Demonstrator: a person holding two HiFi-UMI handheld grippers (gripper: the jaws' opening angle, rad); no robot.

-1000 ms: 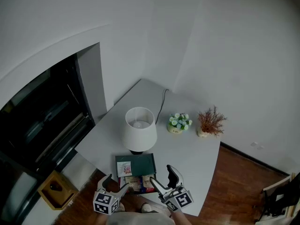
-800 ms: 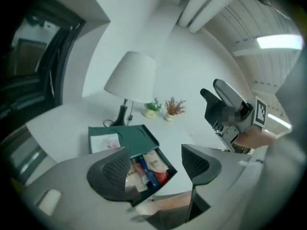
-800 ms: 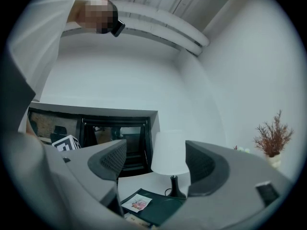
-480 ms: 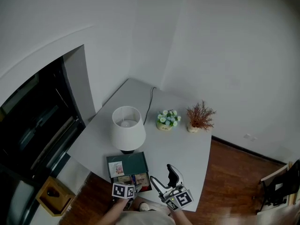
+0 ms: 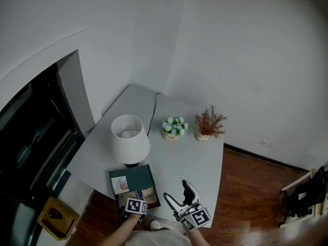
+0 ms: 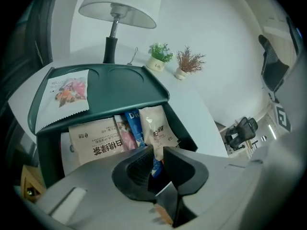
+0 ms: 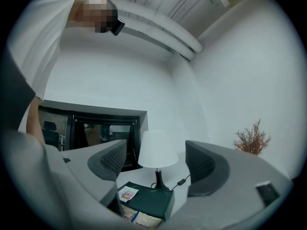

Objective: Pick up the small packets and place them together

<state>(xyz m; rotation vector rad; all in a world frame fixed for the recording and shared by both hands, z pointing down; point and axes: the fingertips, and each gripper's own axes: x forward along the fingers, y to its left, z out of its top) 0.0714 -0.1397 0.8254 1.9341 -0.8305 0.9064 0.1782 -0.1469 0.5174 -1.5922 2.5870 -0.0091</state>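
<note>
at the near edge of the white table (image 5: 190, 160) we hold both grippers, the left gripper (image 5: 136, 207) low over the green tray (image 5: 134, 174) and the right gripper (image 5: 182, 205) just beside it, raised off the tabletop. looking along the left gripper (image 6: 154, 152) we see its jaws drawn narrow onto the lower end of a small beige packet (image 6: 157, 127), which lies in the tray's open lower compartment. just left of that packet, side by side and touching, lie a blue packet (image 6: 135, 127), a pink packet (image 6: 125, 134) and a big beige packet (image 6: 95, 141) with dark print; the blue one's lower edge also reaches down toward the narrow gap. on the tray's flat upper shelf (image 6: 120, 87) a white packet (image 6: 67, 92) with a flower picture lies apart from the others, at the shelf's left side. along the right gripper (image 7: 156, 162) we see its jaws standing wide with nothing between them; it looks over the tray (image 7: 149, 201) toward the lamp (image 7: 157, 150). from the head view the lamp (image 5: 129, 139) stands just behind the tray, its cord (image 5: 152, 111) running toward the wall, and further right a flower pot (image 5: 173, 128) and a dried plant (image 5: 207, 123) stand near each other, well apart from the packets.
</note>
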